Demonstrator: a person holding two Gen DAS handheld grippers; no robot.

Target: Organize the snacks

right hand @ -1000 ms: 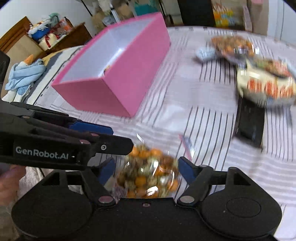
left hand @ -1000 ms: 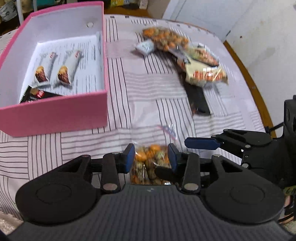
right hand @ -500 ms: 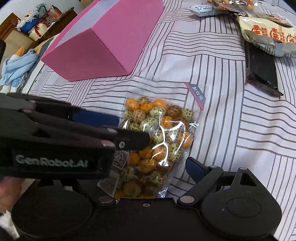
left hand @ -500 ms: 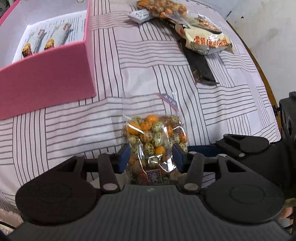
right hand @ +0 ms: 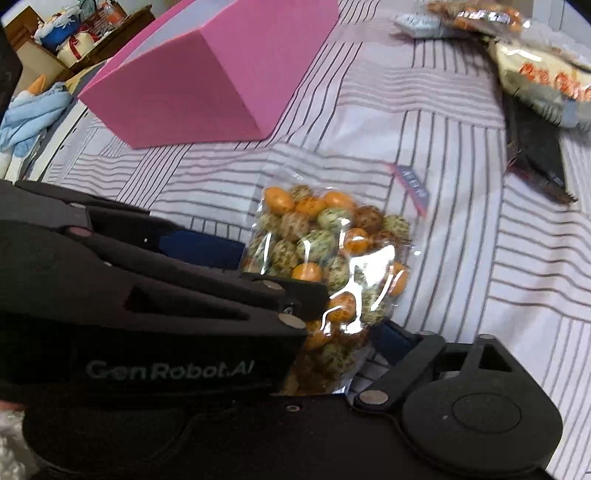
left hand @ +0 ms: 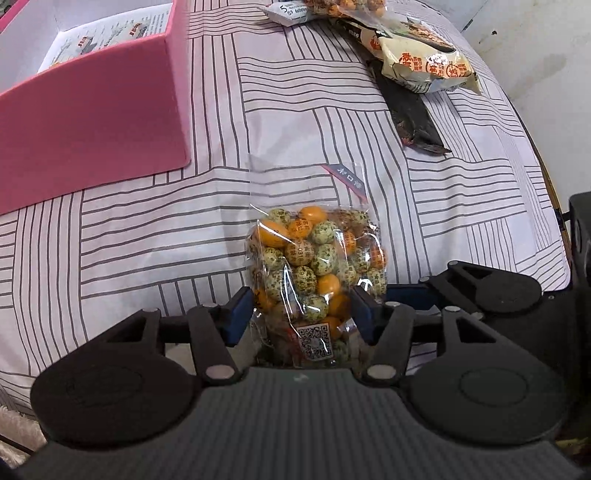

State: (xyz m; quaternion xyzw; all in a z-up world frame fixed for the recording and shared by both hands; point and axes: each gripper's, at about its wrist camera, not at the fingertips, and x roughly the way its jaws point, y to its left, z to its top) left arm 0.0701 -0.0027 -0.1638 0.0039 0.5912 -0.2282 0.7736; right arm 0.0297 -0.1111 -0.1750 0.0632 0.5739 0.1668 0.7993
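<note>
A clear bag of orange and speckled green candies [left hand: 316,266] lies on the striped surface [left hand: 129,236], right of the one pink box [left hand: 88,122]. The left gripper [left hand: 301,314] straddles its near end, fingers opening, pads just clear of it. The right gripper [right hand: 328,332] is closing around the same bag; contact is unclear.

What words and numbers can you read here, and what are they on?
"GenRobot.AI": side of the left hand-held gripper, in the right wrist view.
"5": white packet, rest too small.
QR code, no readable words: label on the bag of candies.
Pink tag on that bag: characters too small.
Cream snack bag: red characters, not readable.
Printed paper in the pink box: too small.
</note>
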